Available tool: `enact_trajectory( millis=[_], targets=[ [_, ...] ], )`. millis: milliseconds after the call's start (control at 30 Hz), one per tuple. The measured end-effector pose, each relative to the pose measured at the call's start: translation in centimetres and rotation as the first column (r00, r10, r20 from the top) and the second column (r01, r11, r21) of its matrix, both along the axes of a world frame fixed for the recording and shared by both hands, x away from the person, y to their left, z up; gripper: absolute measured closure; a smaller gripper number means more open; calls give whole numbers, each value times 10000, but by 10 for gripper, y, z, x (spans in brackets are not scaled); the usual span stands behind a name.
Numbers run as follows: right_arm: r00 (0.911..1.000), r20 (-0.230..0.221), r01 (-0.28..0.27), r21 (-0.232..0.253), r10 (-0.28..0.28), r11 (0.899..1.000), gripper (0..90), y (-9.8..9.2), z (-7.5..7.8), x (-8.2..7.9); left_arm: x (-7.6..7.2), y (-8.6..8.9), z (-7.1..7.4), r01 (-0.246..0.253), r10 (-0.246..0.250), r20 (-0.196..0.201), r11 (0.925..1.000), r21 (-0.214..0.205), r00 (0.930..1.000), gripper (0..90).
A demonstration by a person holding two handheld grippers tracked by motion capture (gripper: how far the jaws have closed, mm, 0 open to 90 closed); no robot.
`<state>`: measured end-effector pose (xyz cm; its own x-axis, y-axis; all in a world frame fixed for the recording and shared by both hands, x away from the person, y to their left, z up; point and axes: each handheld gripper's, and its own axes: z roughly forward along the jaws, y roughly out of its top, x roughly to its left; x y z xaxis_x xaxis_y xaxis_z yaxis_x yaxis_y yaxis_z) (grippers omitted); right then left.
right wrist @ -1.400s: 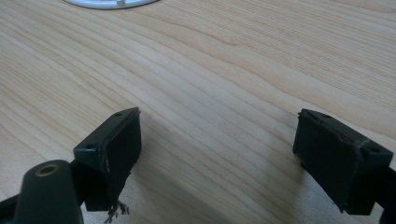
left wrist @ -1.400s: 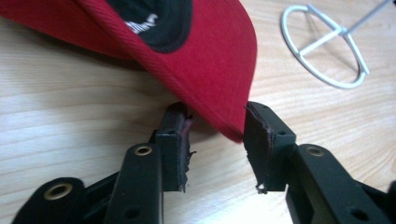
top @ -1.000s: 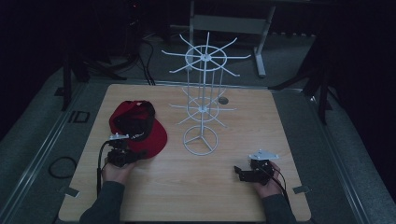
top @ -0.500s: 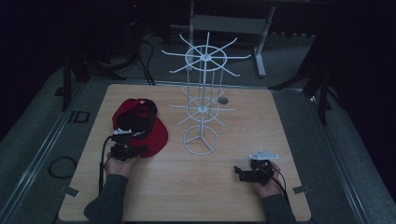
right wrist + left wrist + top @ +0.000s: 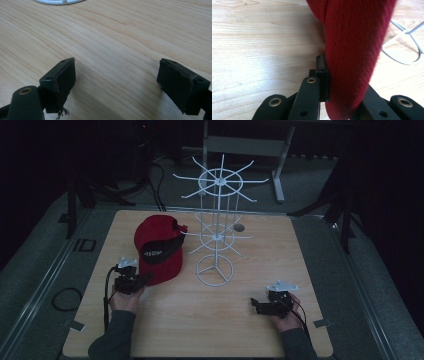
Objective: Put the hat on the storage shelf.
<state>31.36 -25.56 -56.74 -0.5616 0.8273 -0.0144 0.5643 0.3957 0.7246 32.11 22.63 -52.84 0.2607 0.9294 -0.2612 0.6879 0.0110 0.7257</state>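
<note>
In front of me stands a white wire display rack (image 5: 218,227), upright near the middle of the wooden surface (image 5: 165,325). Its round base ring (image 5: 214,269) rests flat on the wood, and thin spokes fan out from two hubs up its central pole. A small dark round spot (image 5: 239,227) sits on the wood just behind the rack, to its right. The surface lies on grey flooring (image 5: 37,265), where a black cable loop (image 5: 65,298) rests off the left edge. Farther back, a grey metal stand (image 5: 245,145) rises into the dark, with black tripod legs (image 5: 345,220) at the right.
</note>
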Motion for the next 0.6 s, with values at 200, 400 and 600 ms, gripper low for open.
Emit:
enact_trajectory(
  millis=[200, 400, 600],
  targets=[
    [10000, 0, -1, 0, 1, 10000, 151, 0, 0, 0, -3, 3, 3, -160, 160, 83, 9999, -23, 9998, 862],
    [10000, -5, 3, 2, -3, 10000, 151, 0, 0, 0, -6, 7, 14, -301, 298, 415, 9995, 70, 9987, 862],
    [10000, -3, 2, 2, -2, 10000, 151, 0, 0, 0, -10, 12, 35, -365, 351, 873, 9992, 148, 9956, 862]
  ],
)
